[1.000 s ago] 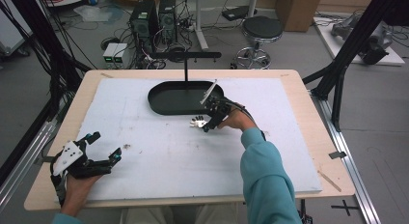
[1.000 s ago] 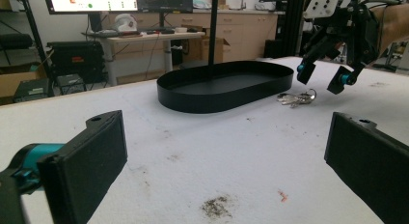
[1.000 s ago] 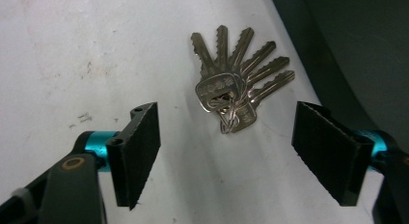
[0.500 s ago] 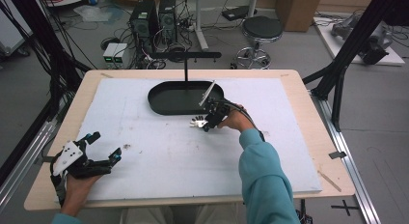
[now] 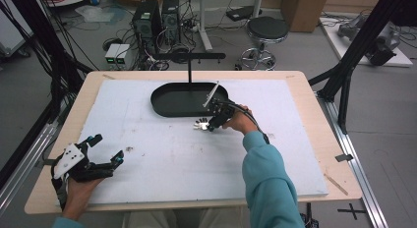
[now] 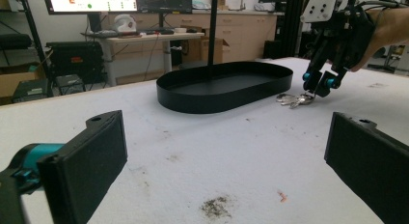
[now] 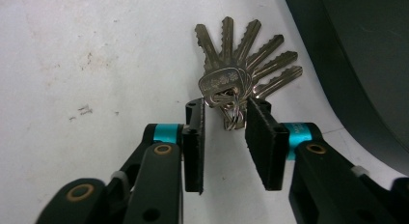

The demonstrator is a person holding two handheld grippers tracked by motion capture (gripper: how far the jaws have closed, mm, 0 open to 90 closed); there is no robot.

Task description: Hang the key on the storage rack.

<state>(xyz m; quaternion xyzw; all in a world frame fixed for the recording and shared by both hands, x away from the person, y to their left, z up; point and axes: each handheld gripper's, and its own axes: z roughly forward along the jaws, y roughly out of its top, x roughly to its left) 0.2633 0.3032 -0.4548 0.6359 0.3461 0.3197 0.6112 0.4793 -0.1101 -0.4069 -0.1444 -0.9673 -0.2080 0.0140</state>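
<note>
1. Right gripper (image 7: 223, 125): jaws narrowed to a slim gap, one on each side of the ring end of a bunch of keys (image 7: 241, 64); pads near the key heads, and contact cannot be confirmed.
2. Keys: silvery metal, about six blades fanned out from a shared ring (image 7: 232, 119), with stacked flat heads, the top one stamped.
3. Direction: the ring sits between the jaws and the blades spread away from the gripper, so the bunch's long axis runs roughly in line with it.
4. Keys lie flat on the white table cover (image 7: 72, 50), just beside the black oval tray (image 5: 182, 102), which is beyond the fan's right side.
5. Left gripper (image 6: 222, 151): jaws spread wide, nothing between them, well apart from the keys, near the table's front left edge.
</note>
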